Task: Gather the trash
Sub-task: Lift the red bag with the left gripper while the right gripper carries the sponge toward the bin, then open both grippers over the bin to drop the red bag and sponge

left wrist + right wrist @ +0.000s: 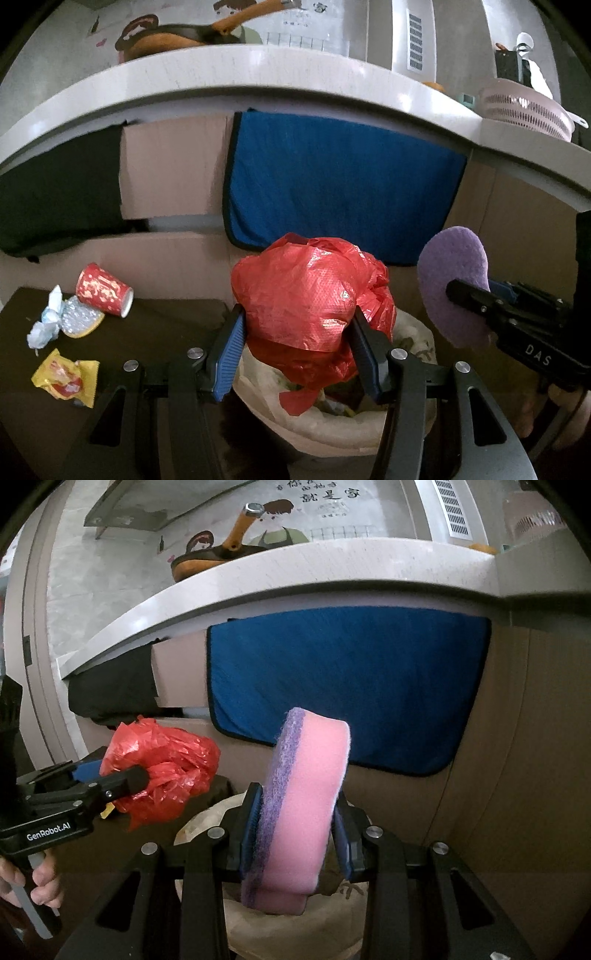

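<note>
1. Left tool (pixel 299 332) pinching crumpled red plastic bag (pixel 310 291); held above lined bin (pixel 332 424).
2. Right tool (pixel 295 827) clamping pink-and-purple sponge (pixel 303 805); beside bag, over bin.
3. Red cup (pixel 105 291), yellow wrapper (pixel 66 376) lying on dark floor, left of bin.

White stone desk (pixel 229 70) arcing across the upper frame; blue towel with black trim (pixel 332 184) hanging at centre; black cloth (pixel 55 206) at left; orange-handled dark pan (pixel 192 33) at upper left; pink slotted plastic basket (pixel 528 110) at upper right; brown cardboard panel (pixel 170 170) behind.
</note>
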